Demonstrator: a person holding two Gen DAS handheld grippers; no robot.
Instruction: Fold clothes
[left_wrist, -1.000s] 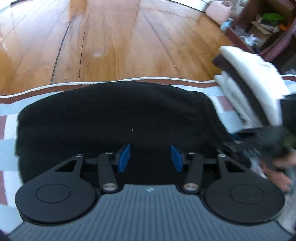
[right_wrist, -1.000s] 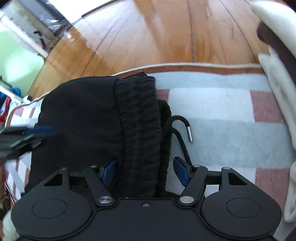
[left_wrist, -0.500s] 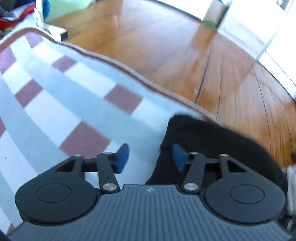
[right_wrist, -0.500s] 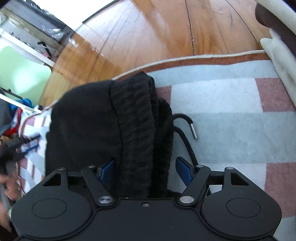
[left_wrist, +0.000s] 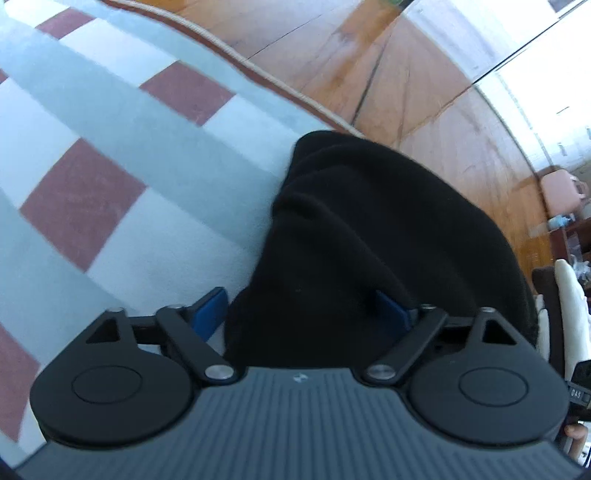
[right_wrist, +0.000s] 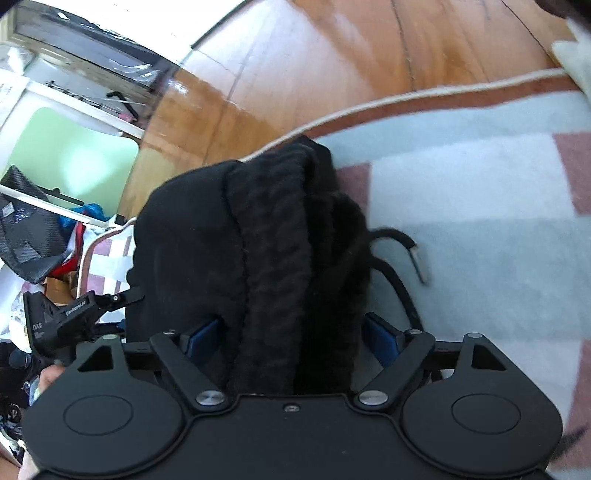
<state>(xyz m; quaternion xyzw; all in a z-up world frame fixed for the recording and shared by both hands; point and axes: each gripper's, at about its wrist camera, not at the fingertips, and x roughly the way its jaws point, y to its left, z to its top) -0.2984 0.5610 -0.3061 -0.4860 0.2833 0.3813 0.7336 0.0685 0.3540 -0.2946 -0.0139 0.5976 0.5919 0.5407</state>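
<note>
Wider fingers (right_wrist: 207, 332) (both hands) astride garment (right_wrist: 273, 240)

Right tool (right_wrist: 291, 334) opening astride folded black garment (right_wrist: 236, 236) on rug (right_wrist: 480, 221).

A checked rug (left_wrist: 122, 155) in pale blue, white and dull red lies on a wooden floor (right_wrist: 332, 66) — its edge trimmed with cream cord. A green-fronted cabinet (right_wrist: 70, 158) stands beyond, clutter beside it.

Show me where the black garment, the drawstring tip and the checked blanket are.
black garment (right_wrist: 273, 229): right wrist view, ribbed waistband fold.
drawstring tip (right_wrist: 419, 264): right wrist view, metal end.
checked blanket (left_wrist: 85, 206): left wrist view, a red square.
</note>
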